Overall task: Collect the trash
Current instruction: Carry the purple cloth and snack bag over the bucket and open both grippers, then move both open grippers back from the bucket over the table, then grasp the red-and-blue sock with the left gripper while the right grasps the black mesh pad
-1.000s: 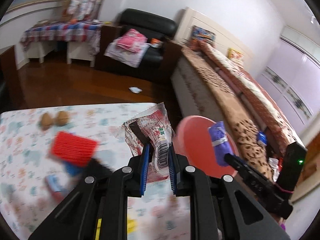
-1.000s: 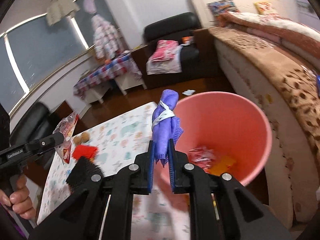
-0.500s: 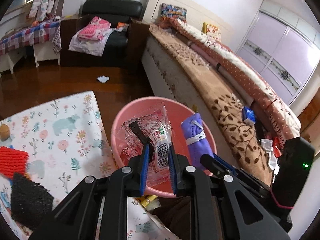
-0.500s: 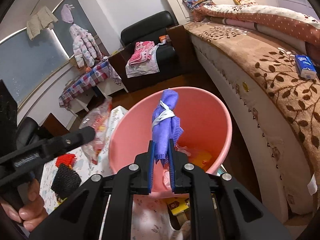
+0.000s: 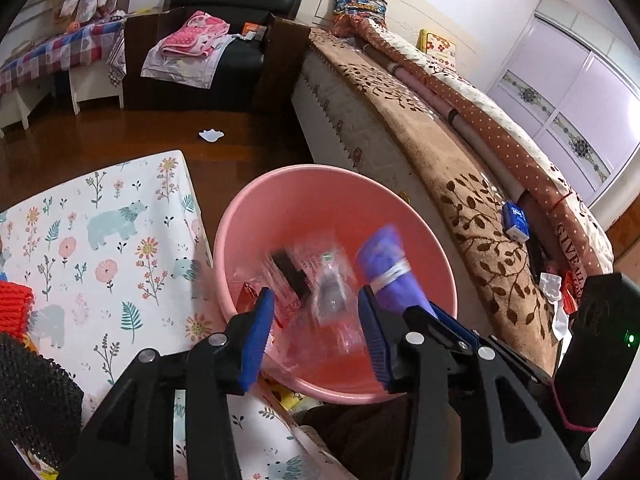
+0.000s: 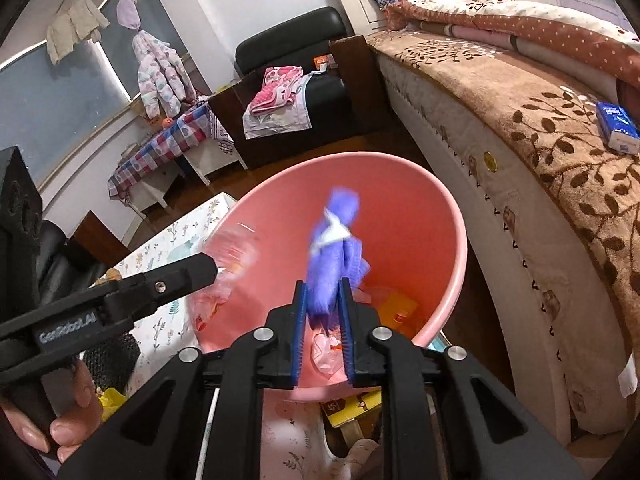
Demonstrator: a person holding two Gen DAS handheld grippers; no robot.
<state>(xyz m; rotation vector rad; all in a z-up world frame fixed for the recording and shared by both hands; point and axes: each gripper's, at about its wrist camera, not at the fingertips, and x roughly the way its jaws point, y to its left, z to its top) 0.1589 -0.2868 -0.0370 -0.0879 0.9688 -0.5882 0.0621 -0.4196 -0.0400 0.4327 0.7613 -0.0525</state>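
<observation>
I see a smooth matt pink plastic bin [image 5: 240, 248], crinkly glossy clear wrapper [image 5: 328, 292], soft purple cloth [image 6: 332, 264], glossy dark wood floor [image 5: 120, 136], printed tablecloth [image 5: 120, 240].

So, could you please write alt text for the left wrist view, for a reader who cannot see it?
The left gripper, its jaws just opened, hangs over a pink bin as a blurred clear snack wrapper drops from between its blue pads. The right gripper holds a purple cloth bundle over the same bin, beside a floral-clothed table.

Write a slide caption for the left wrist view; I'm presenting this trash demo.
Left hand-held gripper, jaws just opened, drops a clear snack wrapper into the pink bin.
</observation>
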